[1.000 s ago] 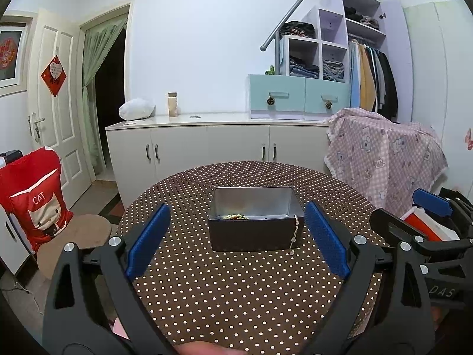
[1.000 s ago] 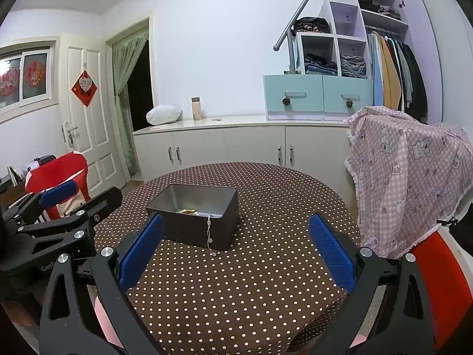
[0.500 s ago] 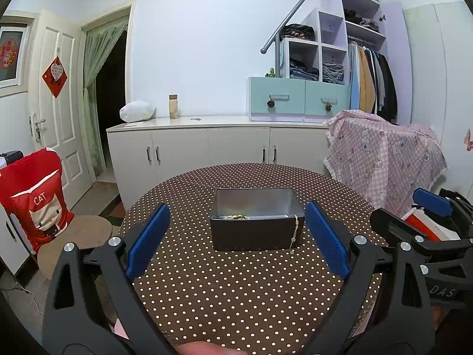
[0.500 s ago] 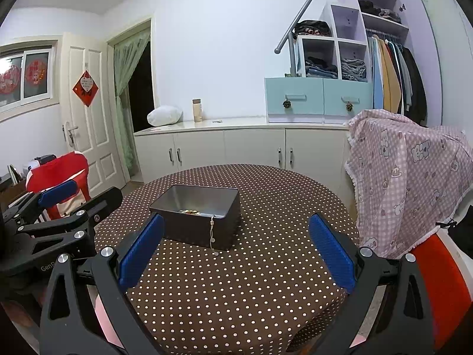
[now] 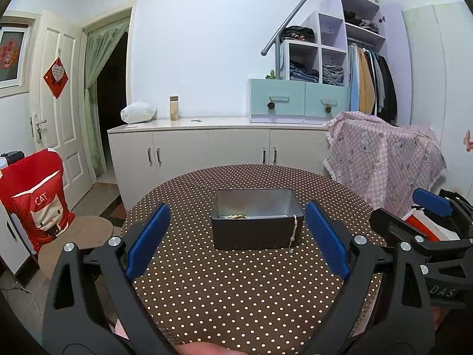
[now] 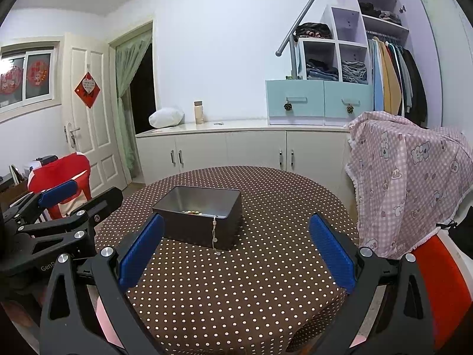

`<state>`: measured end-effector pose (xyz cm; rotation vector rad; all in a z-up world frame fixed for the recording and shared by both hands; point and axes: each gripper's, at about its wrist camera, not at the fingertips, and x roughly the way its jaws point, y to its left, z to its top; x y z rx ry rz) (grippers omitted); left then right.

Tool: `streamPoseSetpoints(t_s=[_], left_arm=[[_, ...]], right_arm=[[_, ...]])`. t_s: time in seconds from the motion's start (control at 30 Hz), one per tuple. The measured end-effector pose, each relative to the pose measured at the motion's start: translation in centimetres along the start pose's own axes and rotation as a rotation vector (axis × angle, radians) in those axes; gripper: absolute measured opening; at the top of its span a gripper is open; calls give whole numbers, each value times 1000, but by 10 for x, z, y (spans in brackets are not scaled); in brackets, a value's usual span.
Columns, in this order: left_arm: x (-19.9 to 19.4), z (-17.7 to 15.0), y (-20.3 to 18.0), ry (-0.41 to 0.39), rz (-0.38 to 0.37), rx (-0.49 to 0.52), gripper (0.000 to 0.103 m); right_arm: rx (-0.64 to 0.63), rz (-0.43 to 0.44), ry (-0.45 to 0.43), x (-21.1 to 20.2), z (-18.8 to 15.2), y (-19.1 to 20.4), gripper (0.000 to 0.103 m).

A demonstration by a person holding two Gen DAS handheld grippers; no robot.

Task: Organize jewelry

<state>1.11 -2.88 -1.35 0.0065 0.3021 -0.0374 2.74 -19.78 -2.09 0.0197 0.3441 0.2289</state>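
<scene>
A dark metal box (image 5: pixel 257 230) stands open in the middle of a round table with a brown dotted cloth (image 5: pixel 236 290). Small jewelry pieces (image 5: pixel 236 216) lie inside it. A thin pale chain (image 5: pixel 293 230) hangs over its near right wall; it also shows in the right wrist view (image 6: pixel 214 233) on the box (image 6: pixel 204 222). My left gripper (image 5: pixel 236 236) is open and empty, held back from the box above the table's near part. My right gripper (image 6: pixel 236 250) is open and empty, to the right of the box and back from it.
A white cabinet (image 5: pixel 218 148) runs along the far wall. A chair with a red cover (image 5: pixel 32 198) stands left of the table. A pink checked cloth (image 6: pixel 411 183) covers something to the right. The other gripper shows at each view's edge (image 5: pixel 428 236).
Both grippers have drawn back a little from the box and risen slightly. They stay open. The box and chain have not moved.
</scene>
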Motion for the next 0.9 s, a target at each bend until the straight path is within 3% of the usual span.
streamPoseSetpoints(t_s=[0.9], left_arm=[[-6, 4, 2, -6, 3, 3, 93]], right_arm=[[4, 9, -3, -4, 0, 1, 95]])
